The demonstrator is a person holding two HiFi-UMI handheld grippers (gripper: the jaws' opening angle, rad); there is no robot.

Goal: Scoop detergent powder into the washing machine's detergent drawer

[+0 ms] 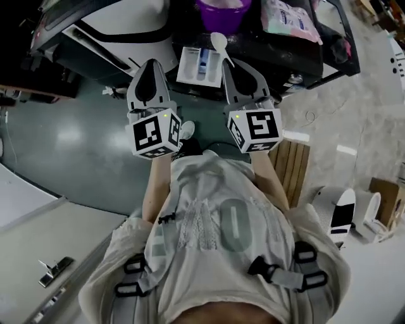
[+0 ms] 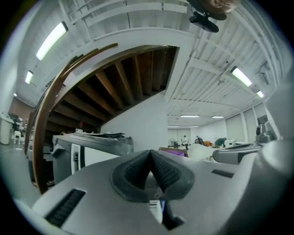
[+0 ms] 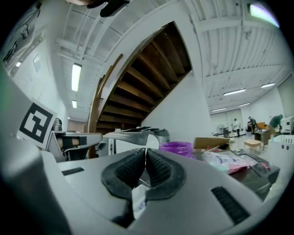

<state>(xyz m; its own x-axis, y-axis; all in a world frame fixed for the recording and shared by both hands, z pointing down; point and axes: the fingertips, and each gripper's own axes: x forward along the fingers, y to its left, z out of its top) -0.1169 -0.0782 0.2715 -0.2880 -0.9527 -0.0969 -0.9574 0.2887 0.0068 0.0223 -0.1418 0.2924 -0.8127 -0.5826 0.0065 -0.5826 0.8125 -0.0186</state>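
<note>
Our right gripper [image 1: 231,67] pinches the white scoop [image 1: 219,43] near the drawer [image 1: 187,67]. Our left gripper [image 1: 151,64] is squeezed together, holding nothing.

A pink-and-white plastic packet [image 1: 288,18] lies on the dark tabletop [image 1: 297,57], near its right end. A slatted wooden board [image 1: 296,168] lies at the edge of the pale speckled floor [image 1: 354,107], and the brown wooden underside of a staircase [image 2: 115,87] rises overhead.

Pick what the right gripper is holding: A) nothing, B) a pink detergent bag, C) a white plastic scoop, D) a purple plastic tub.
C: the right gripper is shut on the white plastic scoop, whose bowl pokes out past the jaw tips.
</note>
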